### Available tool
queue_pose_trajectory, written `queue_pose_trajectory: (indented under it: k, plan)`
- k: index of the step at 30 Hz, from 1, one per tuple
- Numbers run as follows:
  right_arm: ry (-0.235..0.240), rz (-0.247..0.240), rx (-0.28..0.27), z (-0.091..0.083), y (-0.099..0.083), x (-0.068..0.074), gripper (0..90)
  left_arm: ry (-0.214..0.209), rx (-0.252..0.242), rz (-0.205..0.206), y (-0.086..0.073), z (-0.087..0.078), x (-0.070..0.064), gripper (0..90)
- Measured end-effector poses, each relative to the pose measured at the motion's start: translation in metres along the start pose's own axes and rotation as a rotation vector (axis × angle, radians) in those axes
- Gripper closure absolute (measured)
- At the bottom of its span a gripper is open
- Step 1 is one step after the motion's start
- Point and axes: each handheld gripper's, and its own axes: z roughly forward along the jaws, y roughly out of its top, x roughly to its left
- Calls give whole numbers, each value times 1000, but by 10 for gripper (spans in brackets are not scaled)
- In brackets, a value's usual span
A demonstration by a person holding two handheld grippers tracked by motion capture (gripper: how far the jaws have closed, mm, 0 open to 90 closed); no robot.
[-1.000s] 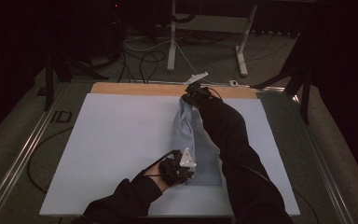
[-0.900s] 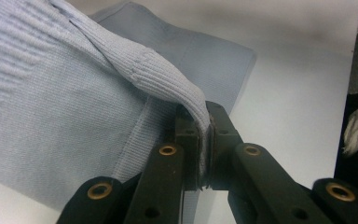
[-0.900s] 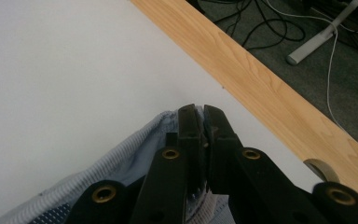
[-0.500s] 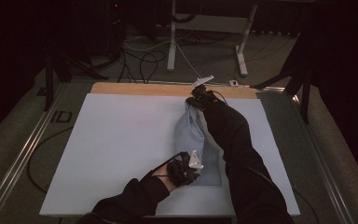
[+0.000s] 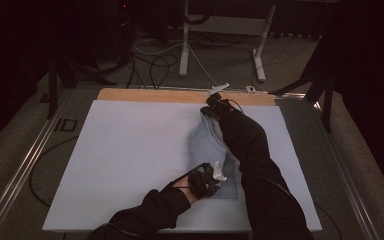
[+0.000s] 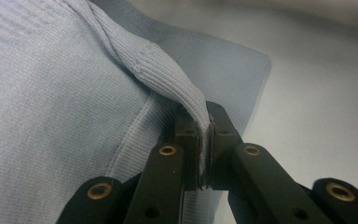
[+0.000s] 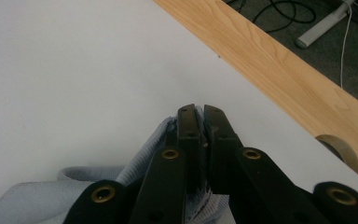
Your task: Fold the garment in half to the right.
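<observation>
From above, on the high view, I see a pale blue garment (image 5: 207, 150) lying in a long narrow strip on the right half of the white table top (image 5: 130, 160), running from the near edge toward the wooden strip (image 5: 155, 95) at the far side. My left gripper (image 5: 214, 176) sits at the near end of the cloth and my right gripper (image 5: 214, 102) reaches out to the far end, my dark sleeve lying across part of the fabric between them. Along the left gripper view, the jaws are clenched on a ribbed hem of the garment (image 6: 177, 88), which rises in a taut ridge from the flat cloth up into the pinch, so that end is lifted slightly off the rest. Along the right gripper view, the jaws are likewise closed, with a bunch of the garment (image 7: 144, 163) caught between them and spilling out to the left, just short of the wooden strip (image 7: 279, 70). I judge the step in hand to be a fold of the cloth, both ends grasped. The next move, I think, calls for carrying both ends sideways together at even height, keeping both grips firm so neither hem slips.
</observation>
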Motion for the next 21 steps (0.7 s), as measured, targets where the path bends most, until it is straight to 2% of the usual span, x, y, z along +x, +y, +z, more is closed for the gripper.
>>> queue_pose_trajectory:
  k: [9,12,13,14,16,18,19,20,21]
  plan:
    - [-4,18,9,4,-10,-4,847,-9,8,-5,2,8,0,868]
    - [-5,28,4,4,-13,-7,811,-10,9,-4,2,9,0,867]
    - [-1,29,5,4,-14,-7,773,-10,9,-2,3,9,0,867]
    - [-21,31,18,4,-15,-7,705,-16,7,-11,2,10,0,866]
    - [-20,61,5,2,-17,-8,610,-18,4,-15,2,9,0,865]
    - [-40,73,9,0,-18,-8,513,-33,-6,-24,2,9,1,863]
    - [-40,73,9,0,-18,-8,513,-33,-6,-24,2,9,1,863]
    - [-46,83,2,-4,-19,-8,422,-38,-6,-28,2,9,2,860]
    - [-54,94,-2,-6,-20,-8,389,-40,-7,-32,1,9,2,859]
